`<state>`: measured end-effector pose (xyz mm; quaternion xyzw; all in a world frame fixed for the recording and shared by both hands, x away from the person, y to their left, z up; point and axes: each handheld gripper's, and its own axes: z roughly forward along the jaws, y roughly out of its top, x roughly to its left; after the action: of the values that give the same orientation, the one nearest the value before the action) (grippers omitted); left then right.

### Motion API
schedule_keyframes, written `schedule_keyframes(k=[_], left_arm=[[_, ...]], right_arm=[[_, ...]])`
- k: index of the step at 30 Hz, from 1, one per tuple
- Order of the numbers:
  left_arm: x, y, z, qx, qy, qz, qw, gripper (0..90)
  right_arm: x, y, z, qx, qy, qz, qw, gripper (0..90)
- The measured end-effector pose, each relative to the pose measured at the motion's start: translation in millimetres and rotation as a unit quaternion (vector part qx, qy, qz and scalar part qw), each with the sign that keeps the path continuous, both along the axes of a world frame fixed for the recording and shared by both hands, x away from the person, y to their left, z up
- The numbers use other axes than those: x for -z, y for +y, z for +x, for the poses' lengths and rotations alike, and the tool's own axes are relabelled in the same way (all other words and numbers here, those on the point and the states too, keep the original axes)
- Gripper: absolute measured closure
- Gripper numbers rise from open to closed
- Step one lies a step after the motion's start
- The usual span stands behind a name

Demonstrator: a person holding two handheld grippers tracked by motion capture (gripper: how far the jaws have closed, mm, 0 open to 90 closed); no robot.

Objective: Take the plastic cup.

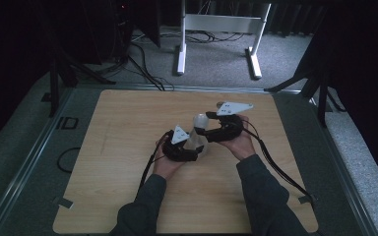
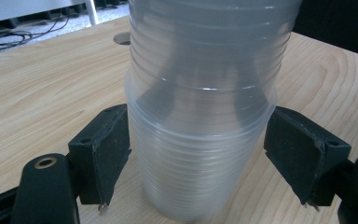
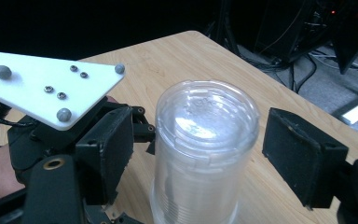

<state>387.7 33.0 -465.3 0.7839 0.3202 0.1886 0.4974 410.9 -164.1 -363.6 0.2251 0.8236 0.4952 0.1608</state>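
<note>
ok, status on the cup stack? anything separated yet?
Nothing separated: the clear ribbed plastic cup stack stands upside down on the light wooden table, no cup apart. In hand: left gripper fingers flank its lower part, right gripper brackets the top, not visibly touching. Left: grip and lift.

Looked like a lab/test room.
Wood table [image 1: 128, 147] on a metal frame, cables [image 1: 142, 64] on grey carpet, dark curtains [image 1: 364, 59].

High view overhead; gripper views close, sharing cup stack [image 2: 200, 116].
</note>
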Motion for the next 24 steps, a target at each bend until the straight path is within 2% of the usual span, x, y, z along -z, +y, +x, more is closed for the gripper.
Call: schedule_keyframes(k=[3,14,24], left_arm=[[0.0,-0.1,0.0,-0.001,-0.001,0.000,1.0000,23.5],[-0.2,-0.8,-0.9,-0.003,-0.006,0.004,1.0000,24.0],[-0.5,-0.8,-1.3,-0.004,-0.009,0.009,0.9999,25.2]], right_arm=[[2.1,2.1,2.8,0.003,0.002,-0.003,1.0000,24.3],[8.9,5.5,10.5,0.001,0.012,0.008,0.9999,29.8],[6.0,7.8,9.2,-0.005,0.000,0.012,0.9999,37.9]])
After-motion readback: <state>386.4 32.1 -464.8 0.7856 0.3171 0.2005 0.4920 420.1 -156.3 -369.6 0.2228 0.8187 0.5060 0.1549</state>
